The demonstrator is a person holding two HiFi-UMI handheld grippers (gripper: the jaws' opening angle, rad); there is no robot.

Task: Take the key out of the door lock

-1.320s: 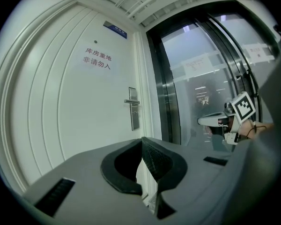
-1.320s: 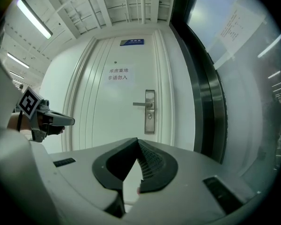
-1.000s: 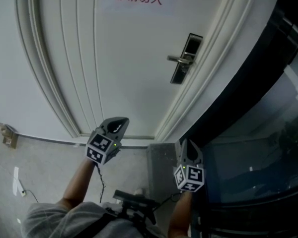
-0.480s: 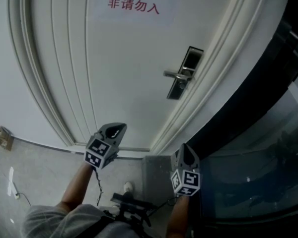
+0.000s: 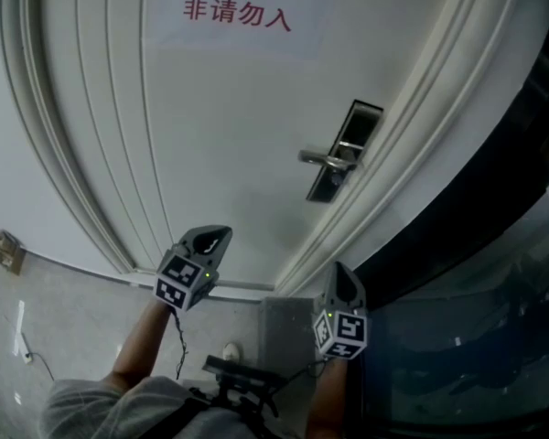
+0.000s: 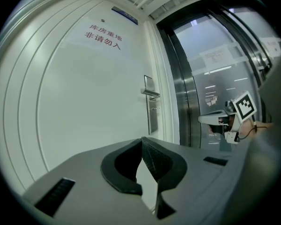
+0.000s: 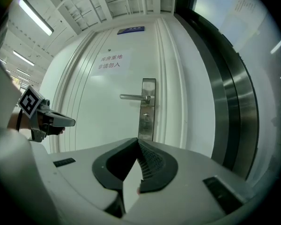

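Door lock (image 7: 147,108) well beyond closed, empty left tool (image 6: 141,139) and right tool (image 7: 138,140).

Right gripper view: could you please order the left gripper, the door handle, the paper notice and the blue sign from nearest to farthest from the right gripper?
1. left gripper, off to the left, alongside.
2. door handle, straight ahead on the door.
3. paper notice, higher on the door.
4. blue sign, above the door frame.
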